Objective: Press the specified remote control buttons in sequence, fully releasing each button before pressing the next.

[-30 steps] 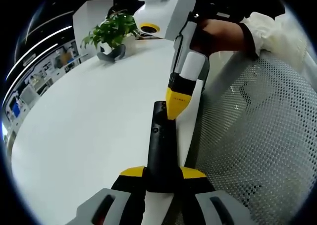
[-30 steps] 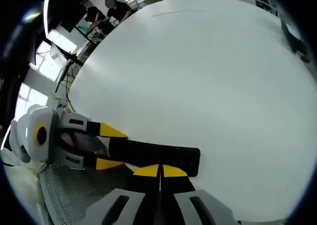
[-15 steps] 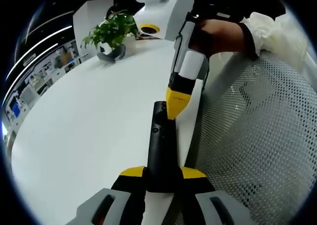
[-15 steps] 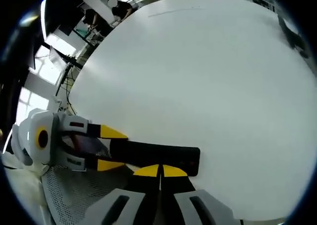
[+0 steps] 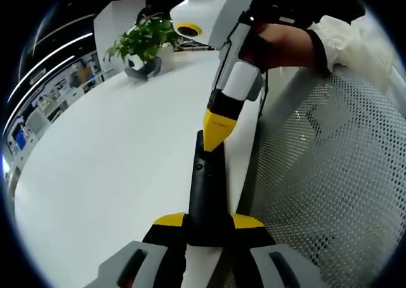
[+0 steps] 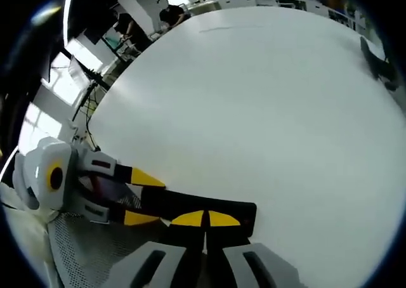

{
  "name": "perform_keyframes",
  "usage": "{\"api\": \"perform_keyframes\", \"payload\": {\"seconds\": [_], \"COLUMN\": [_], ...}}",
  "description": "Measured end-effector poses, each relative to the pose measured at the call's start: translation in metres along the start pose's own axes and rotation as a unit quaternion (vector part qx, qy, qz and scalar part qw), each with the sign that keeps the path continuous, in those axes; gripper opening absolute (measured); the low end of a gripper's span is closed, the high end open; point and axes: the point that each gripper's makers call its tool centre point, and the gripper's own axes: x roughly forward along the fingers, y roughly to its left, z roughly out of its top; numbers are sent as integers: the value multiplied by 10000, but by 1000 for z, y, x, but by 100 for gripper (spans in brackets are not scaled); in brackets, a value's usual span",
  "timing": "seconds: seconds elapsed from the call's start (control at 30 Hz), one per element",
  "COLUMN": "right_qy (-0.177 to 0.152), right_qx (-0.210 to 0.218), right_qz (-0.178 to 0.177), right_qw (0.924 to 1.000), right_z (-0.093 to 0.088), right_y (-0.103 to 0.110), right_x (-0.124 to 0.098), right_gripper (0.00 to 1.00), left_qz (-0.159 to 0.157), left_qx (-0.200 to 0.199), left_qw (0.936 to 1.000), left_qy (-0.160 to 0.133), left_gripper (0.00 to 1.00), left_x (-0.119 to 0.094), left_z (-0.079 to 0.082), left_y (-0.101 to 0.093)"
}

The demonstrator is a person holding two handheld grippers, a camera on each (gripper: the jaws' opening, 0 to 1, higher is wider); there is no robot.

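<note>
A black remote control lies lengthwise over the table's edge, and my left gripper is shut on its near end with both yellow tips. My right gripper comes down from above with its jaws shut into a single yellow point, which rests over the remote's far end beside a small round button. In the right gripper view, the right gripper has its shut tips over the remote control. The left gripper clamps the remote from the left. Whether the tip touches the remote, I cannot tell.
The white table spreads away to the left. A potted plant stands at its far end. A white mesh chair sits close on the right, under a hand and sleeve. People stand far off beyond the table.
My right gripper's tip has shifted sideways from the remote's edge to over the middle of its far end, and it has tilted. The left gripper and the remote have stayed put.
</note>
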Motion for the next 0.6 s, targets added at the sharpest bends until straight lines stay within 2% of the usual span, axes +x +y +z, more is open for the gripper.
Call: {"api": "perform_keyframes", "payload": {"seconds": [0.17, 0.6], "right_qy": [-69, -99], "right_qx": [-59, 164], "right_qz": [2, 94], "right_qw": [10000, 9998], "right_z": [2, 3], "right_y": [0, -1], "right_x": [-2, -2], "right_gripper": [0, 0], "left_qz": [-15, -19], "left_qx": [-60, -51], "left_qw": [10000, 10000], "left_qy": [-6, -3], "left_gripper": [25, 25], "left_x": [0, 0], "left_z": [0, 0], "left_y": [0, 0]}}
